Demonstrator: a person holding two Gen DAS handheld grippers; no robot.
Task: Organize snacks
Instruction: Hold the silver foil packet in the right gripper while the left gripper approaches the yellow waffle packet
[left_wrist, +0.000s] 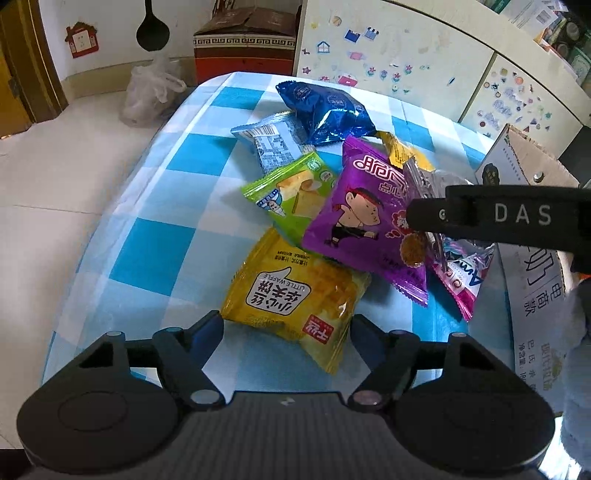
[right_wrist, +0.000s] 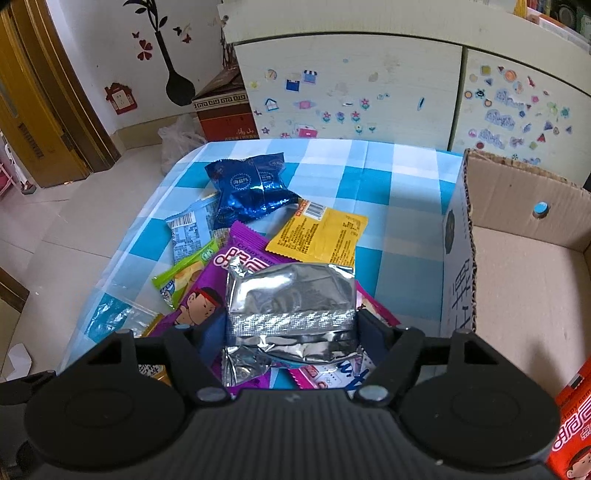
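Note:
A yellow waffle packet (left_wrist: 291, 295) lies on the blue checked tablecloth (left_wrist: 147, 240). My left gripper (left_wrist: 288, 325) straddles its near end, and both pads touch its sides. My right gripper (right_wrist: 291, 325) is shut on a silver foil packet (right_wrist: 291, 291), held just above the snack pile. From the left wrist view that gripper (left_wrist: 424, 221) comes in from the right, over a purple packet (left_wrist: 362, 221). A dark blue packet (left_wrist: 325, 110), a pale blue packet (left_wrist: 273, 144), a green packet (left_wrist: 291, 192) and an orange-yellow packet (right_wrist: 317, 232) lie in the pile.
An open cardboard box (right_wrist: 517, 258) stands at the table's right edge, with a red snack carton (right_wrist: 569, 424) in its near corner. A sticker-covered cabinet (right_wrist: 351, 85) backs the table. On the floor at left are a plastic bag (left_wrist: 151, 92) and a brown carton (left_wrist: 243, 44).

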